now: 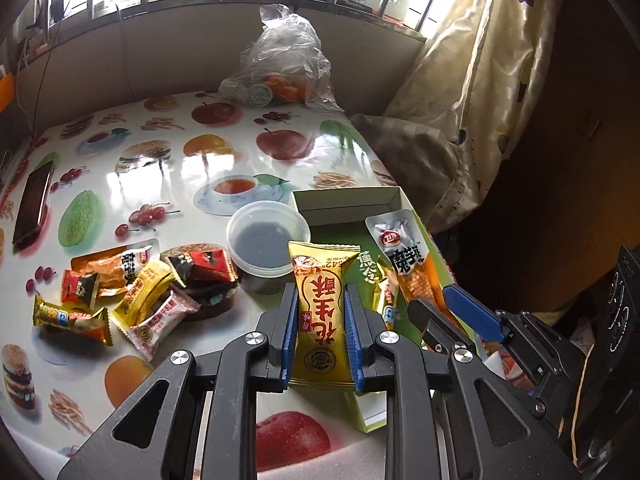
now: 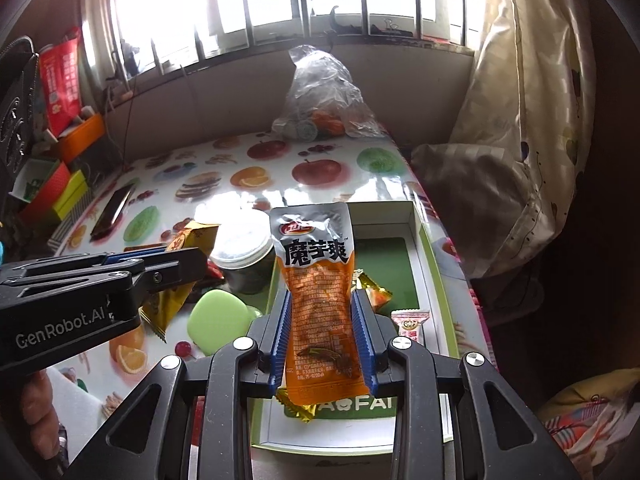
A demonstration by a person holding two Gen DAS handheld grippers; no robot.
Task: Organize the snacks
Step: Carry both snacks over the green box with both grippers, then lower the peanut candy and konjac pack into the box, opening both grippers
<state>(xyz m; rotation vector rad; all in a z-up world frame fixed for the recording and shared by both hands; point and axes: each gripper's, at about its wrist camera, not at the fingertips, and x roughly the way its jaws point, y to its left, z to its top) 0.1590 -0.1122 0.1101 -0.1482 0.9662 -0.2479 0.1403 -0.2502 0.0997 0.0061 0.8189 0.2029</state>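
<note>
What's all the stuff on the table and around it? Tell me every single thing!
gold snack packet: one, gold and red, in the left gripper
orange snack pouch: one, orange and silver, in the right gripper
loose snacks: about seven, gold, red, orange, pink, piled left on the table
box: one, green inside with white walls, right table edge, a few snacks inside
round tub: one, clear lid, beside the box
phone: one, dark, far left
plastic bag: one, clear, table's far end
table: one, white with food pictures
curtain: one, cream, right
left gripper: shut on the packet
right gripper: shut on the pouch
</note>
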